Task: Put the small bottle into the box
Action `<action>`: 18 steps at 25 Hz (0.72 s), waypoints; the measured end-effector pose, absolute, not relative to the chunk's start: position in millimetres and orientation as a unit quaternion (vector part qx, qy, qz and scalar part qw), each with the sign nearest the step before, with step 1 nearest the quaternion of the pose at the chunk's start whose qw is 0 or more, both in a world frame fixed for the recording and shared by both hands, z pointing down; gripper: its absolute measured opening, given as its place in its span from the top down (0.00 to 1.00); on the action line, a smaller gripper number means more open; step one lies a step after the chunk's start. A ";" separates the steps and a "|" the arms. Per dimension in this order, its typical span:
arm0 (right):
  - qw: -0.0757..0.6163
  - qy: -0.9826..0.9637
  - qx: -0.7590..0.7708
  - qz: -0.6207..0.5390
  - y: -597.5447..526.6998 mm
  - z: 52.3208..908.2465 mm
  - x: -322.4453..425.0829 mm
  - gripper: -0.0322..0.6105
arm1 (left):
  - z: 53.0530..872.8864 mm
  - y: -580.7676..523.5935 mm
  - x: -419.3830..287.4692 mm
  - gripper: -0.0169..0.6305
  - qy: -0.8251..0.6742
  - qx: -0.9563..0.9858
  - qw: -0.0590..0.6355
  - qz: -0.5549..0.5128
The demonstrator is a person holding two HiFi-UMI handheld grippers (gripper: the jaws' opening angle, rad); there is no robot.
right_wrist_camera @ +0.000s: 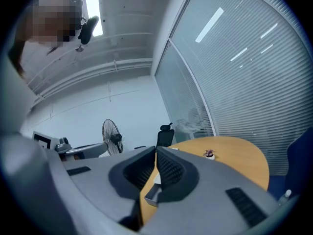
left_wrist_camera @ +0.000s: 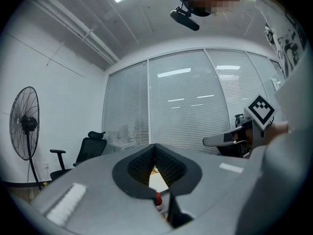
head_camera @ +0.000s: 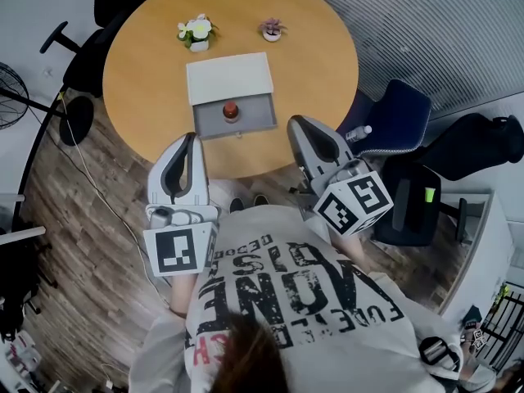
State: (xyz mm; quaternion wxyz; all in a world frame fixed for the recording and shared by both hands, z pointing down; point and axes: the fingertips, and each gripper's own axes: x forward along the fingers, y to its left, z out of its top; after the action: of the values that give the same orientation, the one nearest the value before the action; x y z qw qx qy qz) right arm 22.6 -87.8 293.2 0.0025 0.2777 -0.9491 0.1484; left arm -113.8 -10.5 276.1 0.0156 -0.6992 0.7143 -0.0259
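Observation:
The small bottle (head_camera: 231,110) with a red cap stands inside the open grey box (head_camera: 254,121), whose white top (head_camera: 229,78) lies just behind it on the round wooden table (head_camera: 147,72). Both grippers are held back at the table's near edge, close to the person's body. My left gripper (head_camera: 190,139) is shut and empty, below and left of the box. My right gripper (head_camera: 296,124) is shut and empty, right of the box. In the left gripper view the bottle (left_wrist_camera: 158,198) shows through the gap under the closed jaws. In the right gripper view a corner of the box (right_wrist_camera: 152,196) shows.
Two small potted plants (head_camera: 196,31) (head_camera: 272,29) stand at the table's far side. A blue chair (head_camera: 397,117) with a water bottle (head_camera: 360,133) on it is at the right, a black chair (head_camera: 90,64) at the far left, and a floor fan (head_camera: 8,97) by the left edge.

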 end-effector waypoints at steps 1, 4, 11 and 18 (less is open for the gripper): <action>0.002 -0.949 0.277 0.148 -86.9 292.6 21.4 0.93 | 275.4 -9.8 -114.3 0.96 0.714 -0.700 0.016 -0.025; 0.002 -0.950 0.276 0.146 -84.2 290.8 18.2 0.93 | 274.0 -8.2 -116.2 0.96 0.713 -0.701 0.016 -0.023; 0.007 -0.949 0.282 0.142 -78.8 293.4 16.2 0.93 | 277.2 -4.8 -118.6 0.96 0.710 -0.704 0.012 -0.019; 0.009 -0.947 0.288 0.139 -79.0 292.5 18.5 0.93 | 277.0 -1.9 -120.4 0.96 0.709 -0.705 0.011 -0.017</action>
State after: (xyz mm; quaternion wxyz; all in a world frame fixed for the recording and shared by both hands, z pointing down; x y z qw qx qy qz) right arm 18.5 -79.0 292.5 0.0091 0.2882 -0.9474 0.1388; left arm -120.4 -1.9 277.0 0.0106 -0.7046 0.7093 -0.0172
